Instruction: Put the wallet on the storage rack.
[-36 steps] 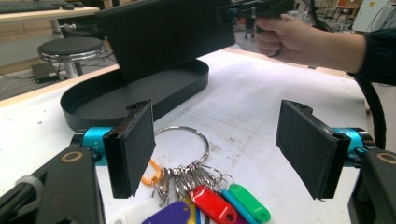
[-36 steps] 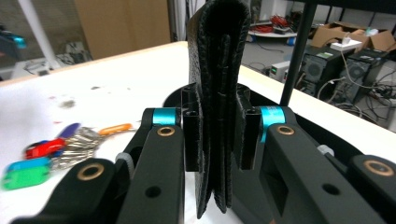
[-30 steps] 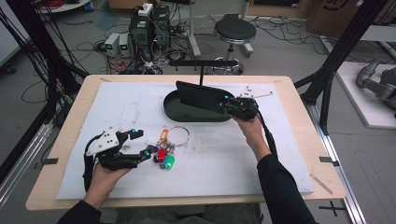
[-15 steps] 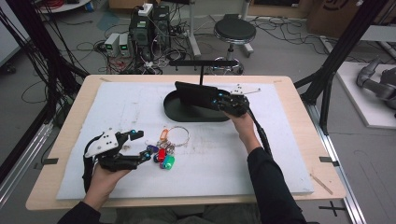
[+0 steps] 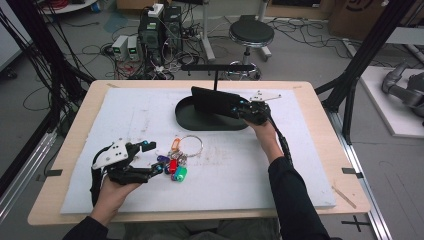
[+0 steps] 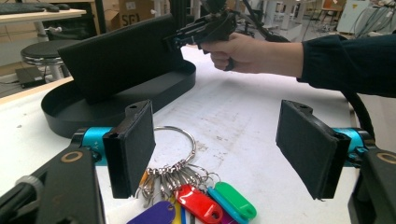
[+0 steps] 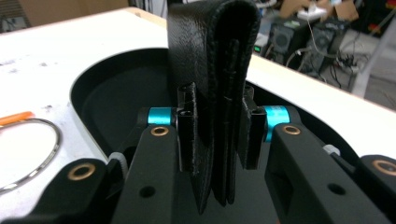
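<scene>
A black wallet (image 5: 215, 102) stands on edge over a black oval tray (image 5: 192, 121) at the table's far middle. My right gripper (image 5: 245, 111) is shut on the wallet's right end. In the right gripper view both pads clamp the folded wallet (image 7: 212, 60) above the tray (image 7: 121, 93). A bunch of keys with coloured tags (image 5: 175, 167) on a metal ring (image 5: 190, 146) lies near the table's front left. My left gripper (image 5: 152, 157) rests just left of it, open. In the left gripper view the keys (image 6: 196, 203) lie low between the spread jaws.
A black T-shaped post (image 5: 216, 67) rises behind the tray. A white mat (image 5: 300, 165) covers most of the wooden table. Beyond the far edge stand a stool (image 5: 251, 34) and boxes with cables on the floor.
My right gripper has shifted a little to the left with the wallet, along the tray. The left gripper and the keys have stayed put.
</scene>
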